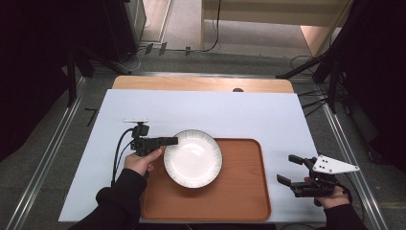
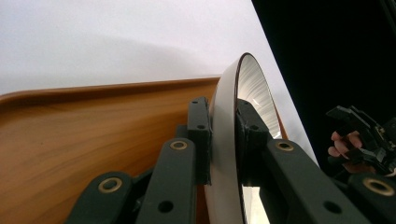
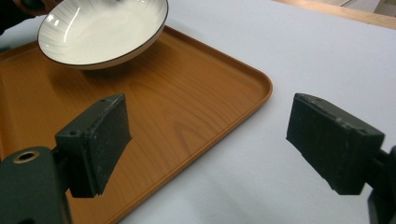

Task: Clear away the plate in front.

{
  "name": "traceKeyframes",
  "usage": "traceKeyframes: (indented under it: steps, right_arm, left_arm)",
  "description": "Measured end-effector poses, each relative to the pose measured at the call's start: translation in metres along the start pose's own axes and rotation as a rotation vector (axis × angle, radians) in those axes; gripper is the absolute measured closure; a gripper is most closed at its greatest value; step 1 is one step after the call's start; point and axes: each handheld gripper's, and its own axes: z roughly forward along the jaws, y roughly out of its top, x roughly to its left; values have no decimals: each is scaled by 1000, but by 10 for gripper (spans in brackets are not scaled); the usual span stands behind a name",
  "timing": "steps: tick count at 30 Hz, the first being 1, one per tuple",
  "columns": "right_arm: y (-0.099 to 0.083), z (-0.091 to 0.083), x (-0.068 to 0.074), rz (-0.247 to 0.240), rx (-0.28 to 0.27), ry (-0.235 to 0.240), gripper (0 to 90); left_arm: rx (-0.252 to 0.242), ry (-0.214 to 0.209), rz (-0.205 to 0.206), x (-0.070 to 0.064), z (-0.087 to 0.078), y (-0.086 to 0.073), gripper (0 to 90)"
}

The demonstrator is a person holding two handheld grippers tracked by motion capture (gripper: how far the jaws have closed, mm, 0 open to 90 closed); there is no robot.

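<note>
Left tool (image 1: 165,141) clamps the rim of the white bowl (image 1: 193,158), held over the brown tray (image 1: 239,191). Right tool (image 1: 291,170) gapes wide, holding nothing, above the bench (image 1: 249,115) beside the tray.

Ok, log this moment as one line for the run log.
left gripper: shut on bowl rim | bowl: over tray | right gripper: open, holds nothing, off tray's right edge
</note>
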Motion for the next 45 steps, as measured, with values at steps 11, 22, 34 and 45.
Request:
traceKeyframes:
  steps: [11, 22, 34, 45]
  right_arm:
    - [0, 0, 0, 0, 0, -2, 142]
    - [0, 1, 0, 0, 4, 1, 142]
    - [0, 1, 1, 1, 4, 5, 142]
    - [0, 1, 1, -1, 3, 6, 142]
  left_arm:
    - [38, 24, 43, -6, 9, -5, 795]
    - [64, 41, 71, -7, 17, -7, 805]
    - [118, 93, 123, -7, 24, -9, 829]
    - [177, 199, 250, -11, 29, -9, 831]
